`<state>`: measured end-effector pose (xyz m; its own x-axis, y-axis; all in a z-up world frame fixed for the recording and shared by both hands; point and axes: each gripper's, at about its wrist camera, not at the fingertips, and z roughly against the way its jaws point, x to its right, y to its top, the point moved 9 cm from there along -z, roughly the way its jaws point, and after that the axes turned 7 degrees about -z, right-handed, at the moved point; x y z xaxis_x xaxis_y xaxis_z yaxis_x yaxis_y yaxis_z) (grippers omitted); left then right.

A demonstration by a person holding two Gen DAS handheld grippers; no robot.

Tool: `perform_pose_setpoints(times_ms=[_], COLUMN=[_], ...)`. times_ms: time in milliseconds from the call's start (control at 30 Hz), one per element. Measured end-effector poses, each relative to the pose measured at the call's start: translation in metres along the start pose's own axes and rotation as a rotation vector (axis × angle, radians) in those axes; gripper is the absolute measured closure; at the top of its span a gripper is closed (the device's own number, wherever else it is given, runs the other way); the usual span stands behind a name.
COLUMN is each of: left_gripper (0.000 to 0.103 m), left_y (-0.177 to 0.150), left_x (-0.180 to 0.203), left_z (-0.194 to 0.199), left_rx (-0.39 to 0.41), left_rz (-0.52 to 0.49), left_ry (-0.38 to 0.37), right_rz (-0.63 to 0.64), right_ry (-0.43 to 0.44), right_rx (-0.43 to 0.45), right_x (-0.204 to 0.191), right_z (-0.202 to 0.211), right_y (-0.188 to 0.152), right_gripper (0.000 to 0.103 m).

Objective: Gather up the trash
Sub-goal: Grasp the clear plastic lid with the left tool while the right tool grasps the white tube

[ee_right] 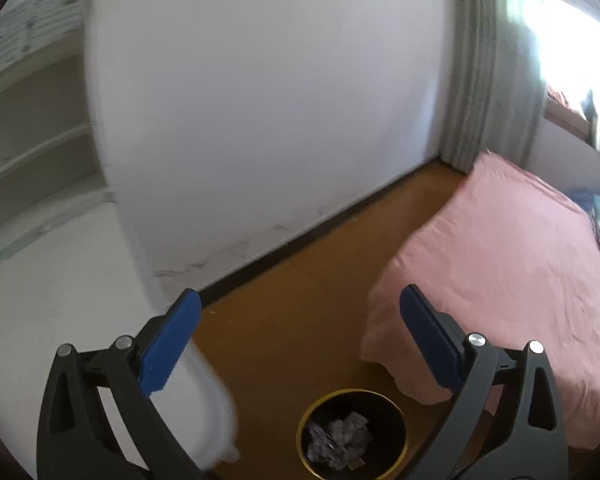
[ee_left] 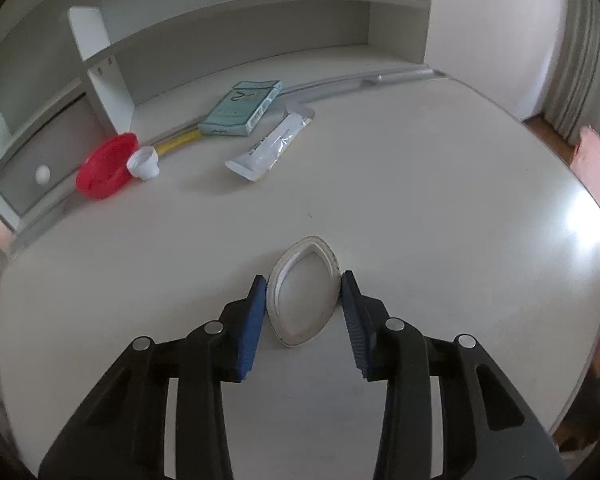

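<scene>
your left gripper pinches the white plastic cup by its rim on the pale tabletop; the rim is squashed oval, giving a firm hold. your right gripper hangs wide and empty above the black gold-rimmed bin, the likely drop point.

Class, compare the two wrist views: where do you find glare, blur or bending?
Left wrist view: sharp, glare patch on the white table, shelf lines bowed by the fisheye. Right wrist view: motion-smeared white wall, blown-out window.
</scene>
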<state>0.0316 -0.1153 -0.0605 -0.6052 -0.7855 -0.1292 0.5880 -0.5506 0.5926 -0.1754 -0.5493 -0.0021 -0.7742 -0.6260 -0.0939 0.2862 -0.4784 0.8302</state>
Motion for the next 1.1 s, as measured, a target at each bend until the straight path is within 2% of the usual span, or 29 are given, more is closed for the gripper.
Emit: perform_pose_setpoints(times_ms=[100, 200, 267, 433, 567, 733, 867, 1100], left_gripper=[0.067, 0.067, 0.067, 0.067, 0.067, 0.067, 0.067, 0.066], left_y=[-0.003, -0.007, -0.014, -0.032, -0.043, -0.052, -0.055, -0.044], left_x=[-0.008, -0.036, -0.065, -0.137, -0.175, -0.205, -0.22, -0.228], left_z=[0.003, 0.009, 0.015, 0.024, 0.021, 0.022, 0.018, 0.005], left_rx=[0.018, 0.046, 0.055, 0.051, 0.034, 0.038, 0.035, 0.035], left_rz=[0.039, 0.104, 0.141, 0.243, 0.309, 0.35, 0.361, 0.352], left_ry=[-0.034, -0.013, 0.026, 0.1, 0.109, 0.117, 0.112, 0.082], right_rz=[0.047, 0.114, 0.149, 0.24, 0.336, 0.373, 0.443, 0.476], right_ry=[0.079, 0.154, 0.201, 0.345, 0.432, 0.479, 0.458, 0.387], right_rx=[-0.019, -0.049, -0.062, -0.115, -0.193, -0.268, -0.268, -0.334], right_x=[-0.046, -0.098, -0.132, -0.25, -0.359, -0.456, -0.489, -0.451], right_z=[0.009, 0.012, 0.015, 0.03, 0.032, 0.036, 0.026, 0.001], right_y=[-0.001, -0.006, -0.01, -0.024, -0.048, -0.081, -0.098, -0.101], right_gripper=[0.007, 0.007, 0.007, 0.007, 0.007, 0.007, 0.007, 0.007])
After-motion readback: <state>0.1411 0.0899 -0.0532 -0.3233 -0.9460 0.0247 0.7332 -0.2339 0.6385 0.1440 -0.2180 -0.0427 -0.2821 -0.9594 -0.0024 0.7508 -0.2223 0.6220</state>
